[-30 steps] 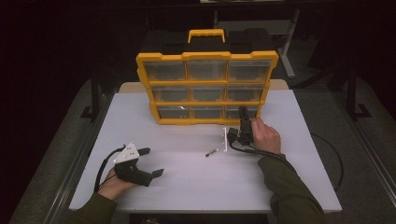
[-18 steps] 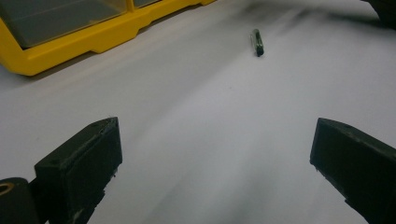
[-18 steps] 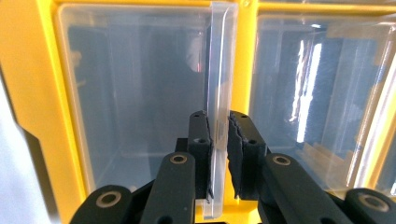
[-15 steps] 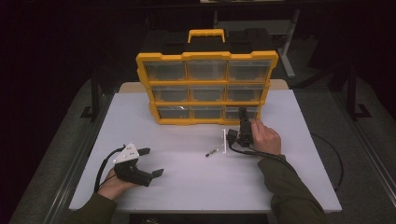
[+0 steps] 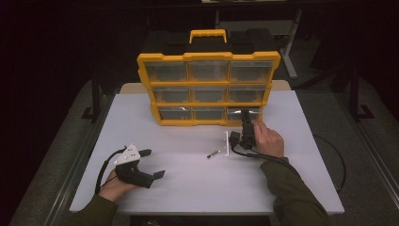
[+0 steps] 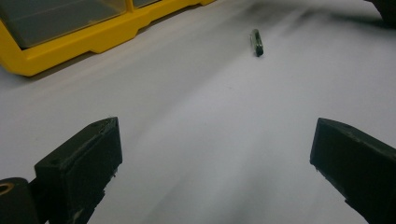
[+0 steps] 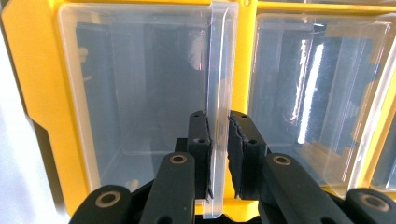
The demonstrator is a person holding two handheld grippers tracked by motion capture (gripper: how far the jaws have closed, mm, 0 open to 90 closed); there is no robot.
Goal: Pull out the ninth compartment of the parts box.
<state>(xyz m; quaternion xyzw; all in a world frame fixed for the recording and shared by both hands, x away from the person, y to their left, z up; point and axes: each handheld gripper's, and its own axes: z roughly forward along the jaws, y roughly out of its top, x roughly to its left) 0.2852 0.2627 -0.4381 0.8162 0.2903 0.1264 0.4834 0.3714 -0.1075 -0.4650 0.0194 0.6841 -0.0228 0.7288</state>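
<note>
A yellow organizer [image 5: 208, 59] with clear drawers stands upright at the back of the white table [image 5: 197, 188]. My right gripper [image 5: 245, 115] reaches its bottom right drawer [image 5: 234, 113]. In the right gripper view, my right gripper [image 7: 218, 121] is shut on that drawer's clear handle lip [image 7: 218, 70]. My left gripper [image 5: 153, 163] rests open near the table's front left with nothing between its fingers. In the left gripper view, my left gripper [image 6: 210, 154] stands wide over bare table, with a small dark cylinder [image 6: 256, 42] lying beyond it.
The small dark cylinder [image 5: 214, 153] lies on the table between the two hands, next to a thin white strip [image 5: 227, 143]. A cable [image 5: 331, 155] trails off the table's right side. Dark floor and metal frames surround the table.
</note>
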